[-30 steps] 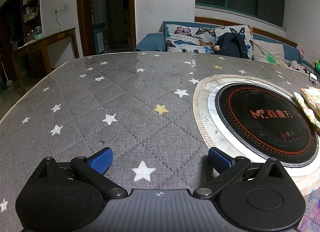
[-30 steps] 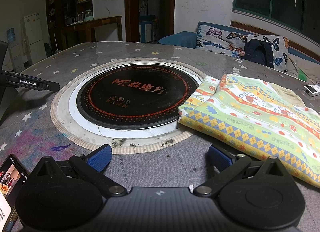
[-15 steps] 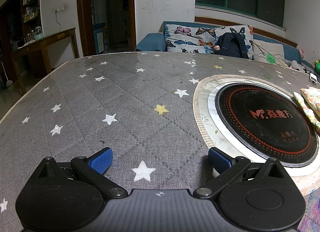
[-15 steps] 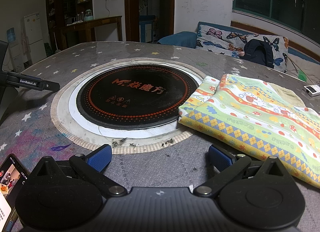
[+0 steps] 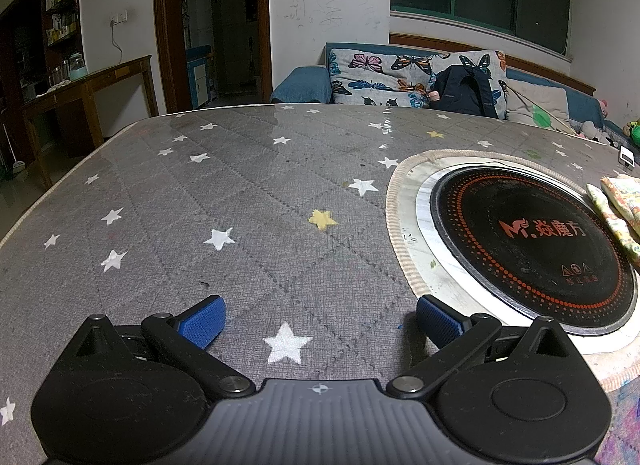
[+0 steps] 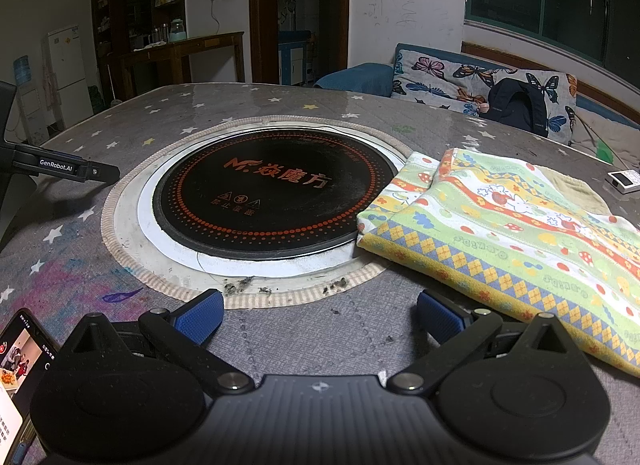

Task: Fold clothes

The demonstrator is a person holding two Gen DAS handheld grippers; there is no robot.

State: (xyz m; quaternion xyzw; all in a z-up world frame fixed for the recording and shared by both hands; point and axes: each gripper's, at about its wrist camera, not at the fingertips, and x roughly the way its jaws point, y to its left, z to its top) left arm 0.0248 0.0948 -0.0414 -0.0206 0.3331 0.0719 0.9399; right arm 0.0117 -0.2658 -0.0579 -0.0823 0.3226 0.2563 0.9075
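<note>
- The left gripper (image 5: pixel 320 319) sits low over the grey star-printed desk (image 5: pixel 248 201), its blue-padded fingers (image 5: pixel 202 322) spread wide and holding nothing; a white star on the cover lies between them.
- In the left wrist view the round black cooktop (image 5: pixel 532 241) set into the desk is at 2 o'clock, and only an edge of the folded cloth (image 5: pixel 618 205) shows at 3 o'clock, just beside the cooktop's rim.
- The right gripper (image 6: pixel 320 317) also has its fingers (image 6: pixel 440 319) spread apart and empty, close above the desk.
- In the right wrist view the colourful patterned cloth lies folded flat at 2 o'clock, its near corner overlapping the cooktop's pale ring.
- A lit phone (image 6: pixel 18 369) lies at 8 o'clock, and crumbs speckle the ring at 12 o'clock.
</note>
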